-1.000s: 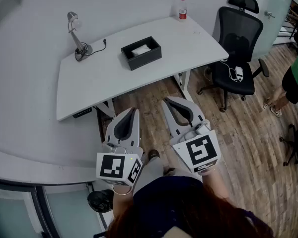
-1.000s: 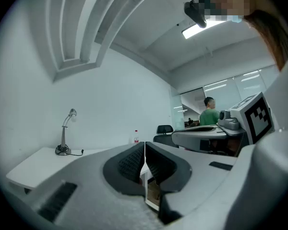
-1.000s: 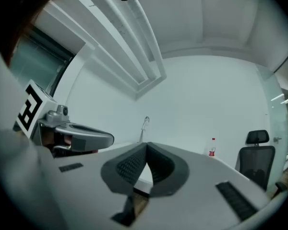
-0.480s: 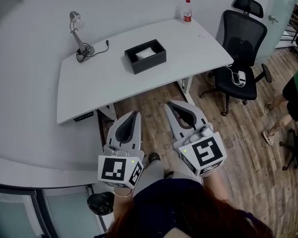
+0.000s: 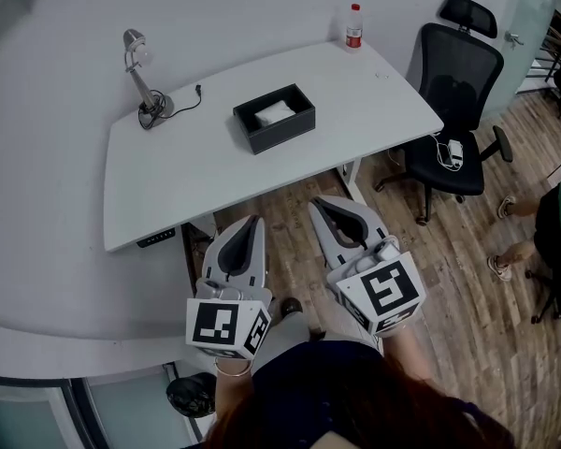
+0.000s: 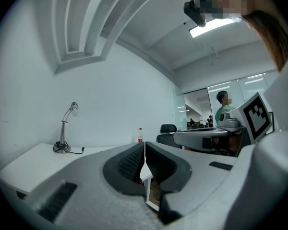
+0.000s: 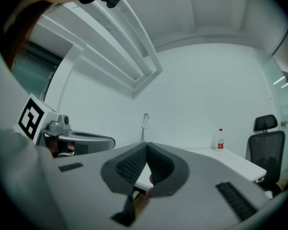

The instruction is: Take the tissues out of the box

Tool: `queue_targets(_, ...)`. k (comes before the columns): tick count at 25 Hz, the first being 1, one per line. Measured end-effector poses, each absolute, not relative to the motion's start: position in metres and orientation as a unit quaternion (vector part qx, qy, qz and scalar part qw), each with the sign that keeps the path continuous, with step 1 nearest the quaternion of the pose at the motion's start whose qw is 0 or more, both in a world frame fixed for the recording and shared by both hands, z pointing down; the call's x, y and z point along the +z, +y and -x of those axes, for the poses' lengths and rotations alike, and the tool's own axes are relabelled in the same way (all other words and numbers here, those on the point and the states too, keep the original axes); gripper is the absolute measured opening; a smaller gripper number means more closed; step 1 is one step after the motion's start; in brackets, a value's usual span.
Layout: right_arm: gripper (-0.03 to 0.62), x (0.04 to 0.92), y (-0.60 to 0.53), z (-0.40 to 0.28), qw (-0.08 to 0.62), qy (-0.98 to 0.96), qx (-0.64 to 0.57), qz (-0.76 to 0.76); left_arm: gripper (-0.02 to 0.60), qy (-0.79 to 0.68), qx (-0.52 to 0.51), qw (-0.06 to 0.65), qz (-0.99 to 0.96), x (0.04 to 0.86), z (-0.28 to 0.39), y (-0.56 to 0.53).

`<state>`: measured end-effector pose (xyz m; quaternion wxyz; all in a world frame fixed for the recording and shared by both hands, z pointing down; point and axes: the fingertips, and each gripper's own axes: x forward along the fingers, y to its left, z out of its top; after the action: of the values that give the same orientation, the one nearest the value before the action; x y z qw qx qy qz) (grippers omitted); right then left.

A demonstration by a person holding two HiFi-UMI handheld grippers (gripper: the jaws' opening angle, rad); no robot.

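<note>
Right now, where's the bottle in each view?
Head view: bottle at top, right of centre, on the desk's far right corner.
Left gripper view: centre of frame, small.
Right gripper view: right of centre.
Shared landmark: lamp, left of the bottle in all three.

White rectangular desk (image 5: 196,171) with rounded corners on wood-plank floor (image 5: 449,288), set at angle across head view. Silver gooseneck desk lamp (image 5: 142,78) upright at far left corner, round base on tabletop. Thin black cable (image 5: 182,101) trails from lamp base across desk surface. Open-topped black rectangular box (image 5: 274,118) near desk's middle, well apart from lamp. Small clear plastic bottle with red cap and label (image 5: 354,26) upright at far right corner. Black mesh office chair (image 5: 458,73) on floor just beside desk's right end.
</note>
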<state>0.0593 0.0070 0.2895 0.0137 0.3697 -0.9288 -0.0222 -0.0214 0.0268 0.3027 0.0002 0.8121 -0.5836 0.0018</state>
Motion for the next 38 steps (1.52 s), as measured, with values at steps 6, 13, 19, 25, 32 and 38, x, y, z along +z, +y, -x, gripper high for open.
queue_targets(6, 0.018, 0.291, -0.018, -0.047, 0.027, -0.925, -0.032, -0.379, 0.026, -0.577, 0.002, 0.007, -0.817, 0.306, 0.033, 0.0)
queue_targets(13, 0.018, 0.294, -0.045, -0.035, 0.03, -0.921, -0.026, -0.388, 0.026, -0.567, 0.001, 0.009, -0.823, 0.306, 0.045, -0.027)
queue_targets(19, 0.018, 0.293, -0.063, -0.023, 0.023, -0.918, -0.015, -0.397, 0.026, -0.56, -0.001, 0.01, -0.828, 0.305, 0.057, -0.047)
queue_targets(25, 0.018, 0.291, -0.075, -0.015, 0.021, -0.912, -0.012, -0.409, 0.025, -0.552, -0.002, 0.009, -0.834, 0.306, 0.068, -0.061)
queue_targets(32, 0.018, 0.285, -0.086, 0.004, 0.016, -0.909, -0.033, -0.414, 0.025, -0.542, -0.007, 0.003, -0.84, 0.304, 0.085, -0.074)
queue_targets(38, 0.018, 0.286, -0.096, 0.021, 0.024, -0.909, -0.023, -0.414, 0.026, -0.526, -0.017, 0.0, -0.85, 0.299, 0.098, -0.085)
